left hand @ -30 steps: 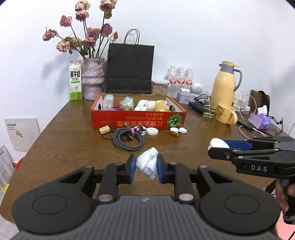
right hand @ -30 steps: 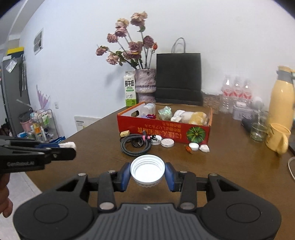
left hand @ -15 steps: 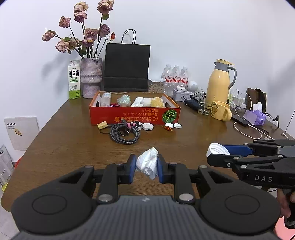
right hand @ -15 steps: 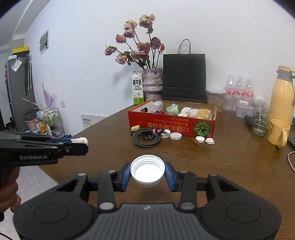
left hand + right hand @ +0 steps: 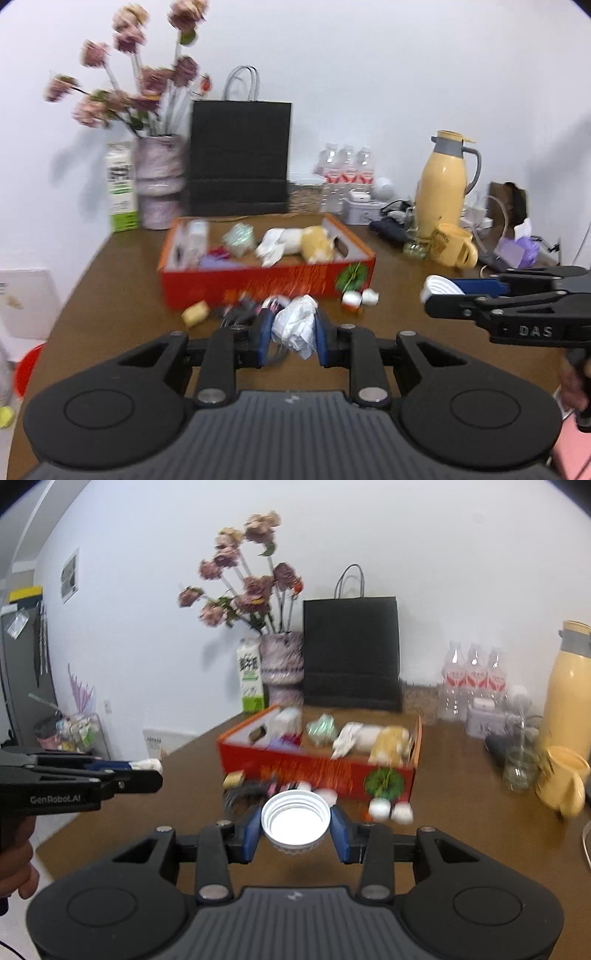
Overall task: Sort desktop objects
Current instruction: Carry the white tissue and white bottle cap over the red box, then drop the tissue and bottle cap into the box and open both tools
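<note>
White crumpled tissue (image 5: 295, 326) sat pinched in the left gripper (image 5: 291, 338); the right gripper (image 5: 295, 829) clamped a white bottle cap (image 5: 295, 821). Both loads hung short of the red box (image 5: 266, 282), which lay straight ahead, open side up

Wood table (image 5: 122, 295) w/ red box (image 5: 266, 284) (cluttered)

Red box (image 5: 258, 284), white cap (image 5: 295, 821)
</note>
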`<state>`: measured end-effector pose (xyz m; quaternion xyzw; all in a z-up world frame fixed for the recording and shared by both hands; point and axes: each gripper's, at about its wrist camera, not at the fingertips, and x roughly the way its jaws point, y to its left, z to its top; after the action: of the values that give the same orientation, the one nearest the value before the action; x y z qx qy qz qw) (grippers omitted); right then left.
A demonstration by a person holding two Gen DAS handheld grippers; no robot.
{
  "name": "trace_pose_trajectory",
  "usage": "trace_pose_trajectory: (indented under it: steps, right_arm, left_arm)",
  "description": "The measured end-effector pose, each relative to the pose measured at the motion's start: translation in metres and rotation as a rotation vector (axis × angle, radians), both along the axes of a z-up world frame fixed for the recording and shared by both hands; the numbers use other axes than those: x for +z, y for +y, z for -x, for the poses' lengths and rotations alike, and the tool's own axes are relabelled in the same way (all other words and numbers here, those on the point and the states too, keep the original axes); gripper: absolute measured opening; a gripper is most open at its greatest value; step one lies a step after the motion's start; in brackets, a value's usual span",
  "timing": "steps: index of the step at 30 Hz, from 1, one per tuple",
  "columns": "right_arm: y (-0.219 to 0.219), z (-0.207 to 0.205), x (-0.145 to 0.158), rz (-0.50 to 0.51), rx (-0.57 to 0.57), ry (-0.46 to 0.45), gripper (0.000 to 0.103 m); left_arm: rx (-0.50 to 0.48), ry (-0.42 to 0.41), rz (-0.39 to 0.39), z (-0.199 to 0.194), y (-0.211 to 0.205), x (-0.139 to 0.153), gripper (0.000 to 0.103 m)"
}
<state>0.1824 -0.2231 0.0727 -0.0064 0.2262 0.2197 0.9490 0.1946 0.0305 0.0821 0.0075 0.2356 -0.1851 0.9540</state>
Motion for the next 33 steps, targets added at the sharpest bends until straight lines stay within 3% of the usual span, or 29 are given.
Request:
trace_pose_trajectory:
  steps: [7, 10, 14, 17, 19, 21, 24, 29, 31, 33]
  right_arm:
    - [0.023, -0.146, 0.022, 0.009, -0.016, 0.036, 0.039]
    - [0.037, -0.209, 0.015, 0.011, -0.03, 0.085, 0.039]
    - [0.056, -0.282, -0.009, 0.1, -0.047, 0.173, 0.039]
    - [0.057, -0.322, -0.034, 0.128, -0.065, 0.279, 0.039]
    - [0.057, -0.337, -0.047, 0.144, -0.068, 0.317, 0.039]
    - [0.058, -0.344, -0.056, 0.149, -0.061, 0.338, 0.039]
    - [0.058, -0.35, -0.068, 0.157, -0.051, 0.35, 0.039]
    - [0.06, -0.357, -0.078, 0.17, -0.02, 0.372, 0.039]
    - [0.059, -0.36, -0.075, 0.143, -0.015, 0.381, 0.046]
    - [0.057, -0.363, -0.074, 0.106, -0.01, 0.41, 0.056]
  left_arm:
    - [-0.008, 0.077, -0.017, -0.156, -0.016, 0.017, 0.025]
    - [0.021, 0.087, -0.066, -0.217, -0.03, 0.011, 0.025]
    - [-0.005, 0.073, -0.245, -0.278, -0.056, -0.008, 0.025]
    - [-0.062, 0.173, -0.274, -0.313, -0.067, -0.034, 0.025]
    - [-0.105, 0.205, -0.305, -0.327, -0.074, -0.05, 0.025]
    - [-0.106, 0.2, -0.332, -0.334, -0.078, -0.064, 0.026]
    - [-0.092, 0.27, -0.354, -0.347, -0.08, -0.081, 0.026]
    - [-0.016, 0.367, -0.269, -0.357, -0.067, -0.083, 0.026]
    - [0.012, 0.3, -0.255, -0.351, -0.064, -0.077, 0.033]
    - [0.019, 0.314, -0.239, -0.351, -0.061, -0.074, 0.038]
